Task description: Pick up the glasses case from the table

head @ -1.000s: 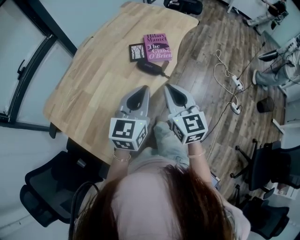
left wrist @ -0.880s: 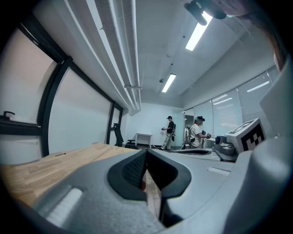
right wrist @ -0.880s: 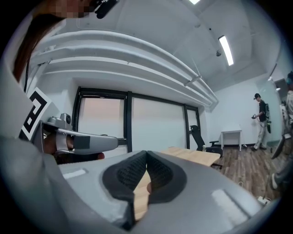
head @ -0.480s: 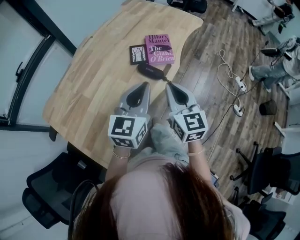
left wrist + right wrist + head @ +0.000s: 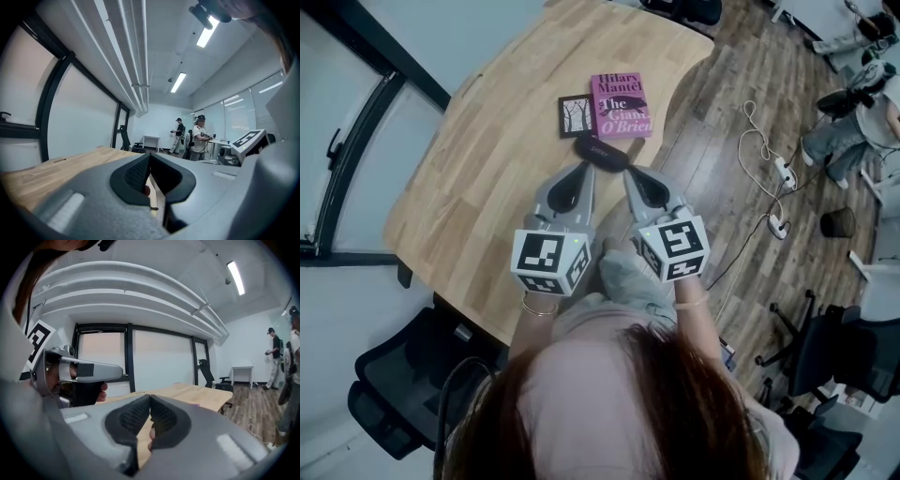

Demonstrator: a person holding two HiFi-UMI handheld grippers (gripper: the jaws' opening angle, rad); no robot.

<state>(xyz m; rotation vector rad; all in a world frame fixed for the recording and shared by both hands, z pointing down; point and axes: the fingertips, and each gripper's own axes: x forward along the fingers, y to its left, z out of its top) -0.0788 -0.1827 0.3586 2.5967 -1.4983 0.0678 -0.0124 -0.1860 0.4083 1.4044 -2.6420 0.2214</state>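
1. Nearest to the person, the grey left gripper (image 5: 584,172) with its square-marker cube has its ribbed black pads pressed together, with nothing between them. The grey right gripper (image 5: 630,176) beside it is also fully closed and empty.
2. Both grippers have slid forward across the pale wooden table (image 5: 478,178) over the last second. Their tips then stood well short of the target. Now they sit just beside its near side, one toward each end.
3. The dark oblong glasses case (image 5: 600,150) lies flat on the table, right in front of the two tips and not yet held. It is close to the table's right edge.
4. The approach looks all but finished. In my judgement a jaw must spread before it can close on the case, since pinched tips would only nudge it towards the books.
5. Just past the case lies a pink paperback (image 5: 621,105). Its cover reads "Hilary Mantel" and, partly legible, "The Giant, O'Brien".
6. To the paperback's left and touching it is a small black square booklet (image 5: 576,112) with a pale tree picture. No wording on it can be read.
7. Farther off, a white cable (image 5: 750,141) runs over the wood-plank floor to a power strip (image 5: 786,173).
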